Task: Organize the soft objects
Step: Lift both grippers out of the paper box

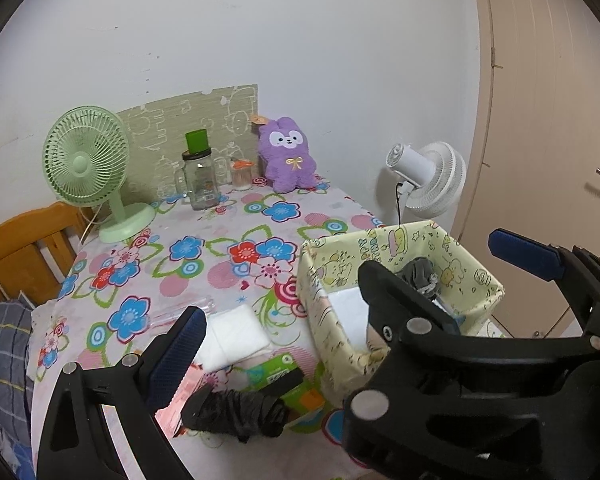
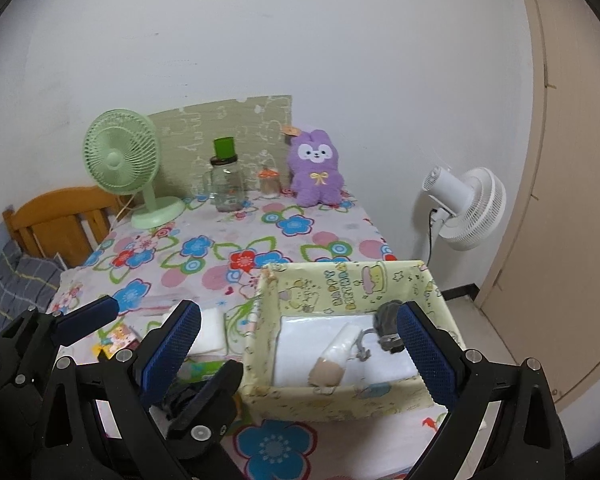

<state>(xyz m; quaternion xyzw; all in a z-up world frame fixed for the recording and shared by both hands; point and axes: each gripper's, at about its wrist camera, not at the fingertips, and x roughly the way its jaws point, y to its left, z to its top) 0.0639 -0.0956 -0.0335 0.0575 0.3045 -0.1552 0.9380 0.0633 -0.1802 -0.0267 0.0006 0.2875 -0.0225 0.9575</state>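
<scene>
Floral table (image 2: 220, 256), box (image 2: 434, 280) — perhaps socks (image 2: 386, 320) — between right gripper (image 2: 300, 344) fingers

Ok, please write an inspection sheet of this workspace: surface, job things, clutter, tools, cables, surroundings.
Surface: table under a floral cloth.
Job's things: yellow box holds a white sheet, a grey sock and a rolled white sock; folded white cloth and black bundle lie outside; purple plush at the far edge.
Clutter: green fan, glass jar, green packet.
Tools: left tool open, empty; right tool open, empty, over the box.
Cables: black cord on the white fan.
Surroundings: white wall, door, wooden chair.
</scene>
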